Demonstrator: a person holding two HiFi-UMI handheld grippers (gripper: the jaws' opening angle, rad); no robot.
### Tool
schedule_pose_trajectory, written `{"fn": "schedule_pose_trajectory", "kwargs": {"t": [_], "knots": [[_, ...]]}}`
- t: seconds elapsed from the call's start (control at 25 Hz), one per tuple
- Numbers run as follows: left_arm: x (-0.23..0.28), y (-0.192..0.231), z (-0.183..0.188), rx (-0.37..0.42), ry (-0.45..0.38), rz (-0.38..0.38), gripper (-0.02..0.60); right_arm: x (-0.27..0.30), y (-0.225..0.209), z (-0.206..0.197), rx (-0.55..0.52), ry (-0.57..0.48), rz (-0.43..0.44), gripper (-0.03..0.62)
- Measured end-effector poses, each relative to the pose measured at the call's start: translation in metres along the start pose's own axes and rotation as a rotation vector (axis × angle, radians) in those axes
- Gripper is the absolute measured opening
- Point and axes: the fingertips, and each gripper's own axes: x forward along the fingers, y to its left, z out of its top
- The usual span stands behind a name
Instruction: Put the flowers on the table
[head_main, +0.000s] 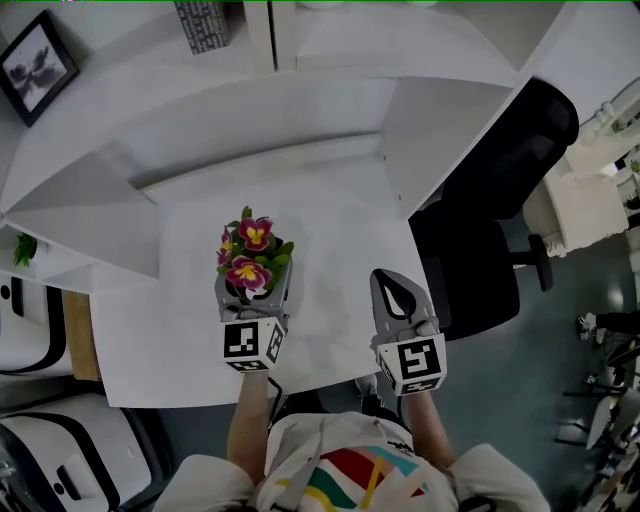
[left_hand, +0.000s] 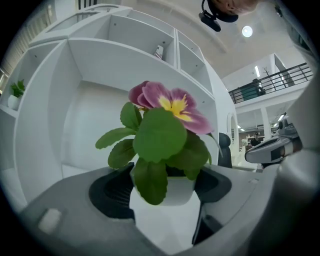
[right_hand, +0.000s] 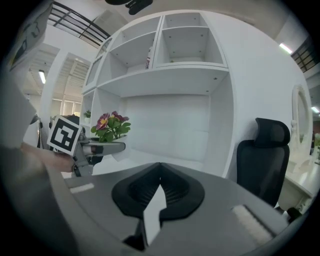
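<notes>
The flowers are pink and yellow with green leaves. They sit in a white pot over the middle of the white table. We cannot tell if the pot touches the table. Our left claw is partly open, and its two jaws squeeze the pot from both sides. Our right claw, at 3 o'clock from the flowers, is closed with nothing in it. Our left arm and right arm reach from 6 toward 12 o'clock, and both claws point that way. Each claw has a cube with black-and-white squares. A black chair stands at 3 o'clock.
</notes>
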Motion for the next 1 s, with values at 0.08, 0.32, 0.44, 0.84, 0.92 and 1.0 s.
{"fn": "schedule_pose_trajectory", "kwargs": {"t": [0.08,0.32,0.44,0.84,0.92,1.0], "knots": [[0.014,-0.004,-0.006,0.012,0.013,-0.028,0.347,-0.003,-0.005,-0.007,0.007,0.019,-0.012,0.002],[0.057,-0.007,-0.028,0.025,0.054,-0.086,0.347,-0.013,-0.019,-0.027,0.035,0.067,-0.065,0.002],[0.081,-0.009,-0.042,0.036,0.083,-0.113,0.347,-0.02,-0.026,-0.037,0.06,0.088,-0.096,0.002],[0.16,-0.025,-0.099,0.018,0.18,-0.192,0.347,-0.046,-0.047,-0.086,0.154,0.188,-0.19,0.002],[0.173,-0.028,-0.108,0.031,0.192,-0.205,0.347,-0.047,-0.052,-0.092,0.162,0.196,-0.2,0.002],[0.182,-0.032,-0.118,0.044,0.209,-0.222,0.347,-0.047,-0.054,-0.098,0.171,0.199,-0.204,0.002]]}}
